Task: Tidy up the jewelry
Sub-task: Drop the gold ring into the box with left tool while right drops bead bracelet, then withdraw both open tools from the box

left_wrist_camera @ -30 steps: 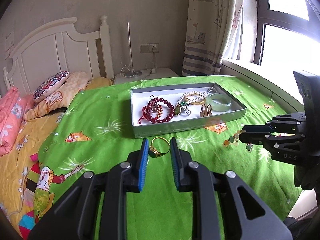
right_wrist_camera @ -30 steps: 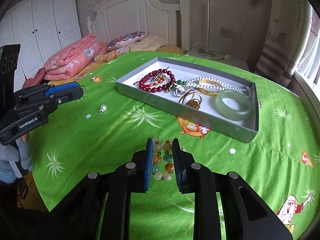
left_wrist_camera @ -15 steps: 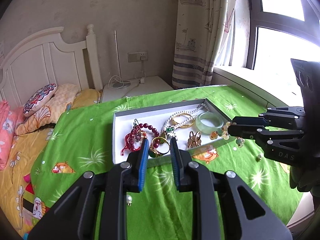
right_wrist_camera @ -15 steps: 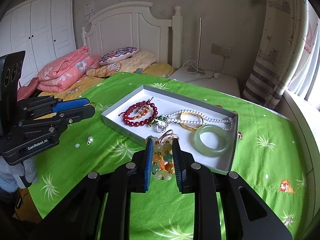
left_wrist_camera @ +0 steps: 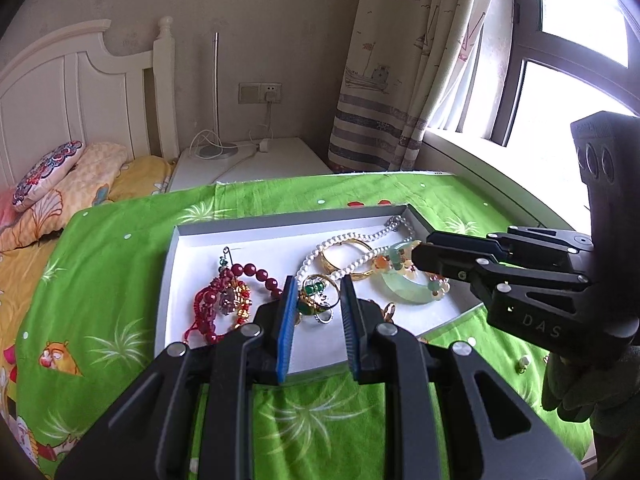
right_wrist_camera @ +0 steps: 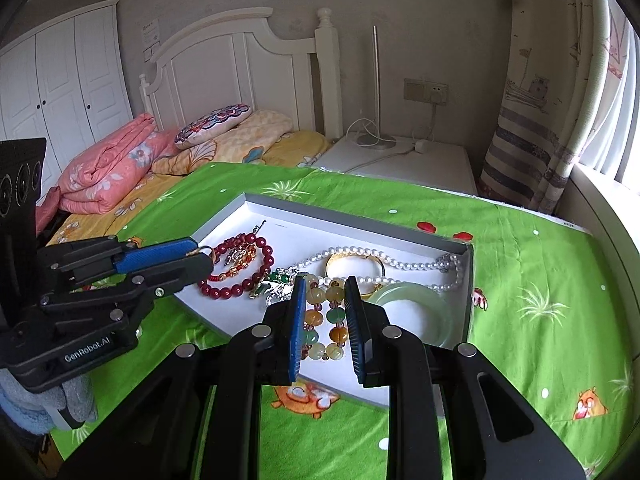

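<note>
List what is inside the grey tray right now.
Inside the tray: red bead bracelet, pearl necklace, gold bangle, jade bangle, green brooch. Both claws hide the near part.

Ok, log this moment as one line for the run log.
left gripper: shut on gold ring over tray | right gripper: shut on multicolor bead bracelet over tray | small pearl earring: on green sheet
</note>
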The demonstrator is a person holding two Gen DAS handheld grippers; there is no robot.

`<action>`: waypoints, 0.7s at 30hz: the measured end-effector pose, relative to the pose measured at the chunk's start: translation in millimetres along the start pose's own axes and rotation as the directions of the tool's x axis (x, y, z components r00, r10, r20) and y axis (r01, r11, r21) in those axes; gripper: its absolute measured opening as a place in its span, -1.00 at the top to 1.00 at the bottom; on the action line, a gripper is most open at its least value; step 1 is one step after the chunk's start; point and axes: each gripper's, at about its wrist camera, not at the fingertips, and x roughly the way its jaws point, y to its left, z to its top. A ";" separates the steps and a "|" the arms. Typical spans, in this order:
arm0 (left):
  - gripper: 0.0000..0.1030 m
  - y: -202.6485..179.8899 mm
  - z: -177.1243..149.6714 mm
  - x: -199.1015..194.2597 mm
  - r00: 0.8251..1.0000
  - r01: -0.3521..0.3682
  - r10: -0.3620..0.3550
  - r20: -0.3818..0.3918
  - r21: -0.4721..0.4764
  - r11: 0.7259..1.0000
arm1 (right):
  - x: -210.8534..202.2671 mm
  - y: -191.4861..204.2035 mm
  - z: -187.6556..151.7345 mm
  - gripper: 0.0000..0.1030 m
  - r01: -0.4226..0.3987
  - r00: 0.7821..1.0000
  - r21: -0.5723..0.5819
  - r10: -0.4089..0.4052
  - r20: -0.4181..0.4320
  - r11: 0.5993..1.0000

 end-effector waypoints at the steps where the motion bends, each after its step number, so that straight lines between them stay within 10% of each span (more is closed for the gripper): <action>1: 0.59 -0.9 -0.6 5.9 1.000 0.000 0.000 -0.008 -0.001 1.000 | 4.5 -1.0 0.7 0.56 -0.006 1.000 0.008 0.006 -0.005 1.000; 5: 0.53 1.0 -6.2 24.7 0.999 -0.002 0.001 -0.037 -0.012 1.000 | 22.6 -10.0 0.9 0.56 -0.042 0.999 0.064 0.044 -0.029 0.997; 7: 0.04 4.9 -8.6 28.3 0.999 -0.013 0.013 -0.038 -0.020 1.000 | 28.9 -16.3 0.9 0.55 -0.046 0.998 0.104 0.050 -0.040 0.994; 13: -0.61 27.6 -8.3 -10.5 0.994 -0.083 0.087 0.061 -0.065 0.994 | 10.7 -31.0 -1.3 0.54 -0.050 0.999 0.165 0.053 -0.012 0.985; 18: -0.95 43.4 -9.7 -81.0 0.942 -0.267 0.280 0.184 -0.092 0.959 | -49.6 -39.0 -3.6 0.48 -0.024 0.996 0.171 0.009 0.086 0.985; 21: -0.95 47.0 -24.3 -121.4 0.904 -0.340 0.355 0.237 -0.105 0.935 | -95.8 -41.0 -16.6 -0.55 -0.002 0.984 0.170 -0.029 0.177 0.985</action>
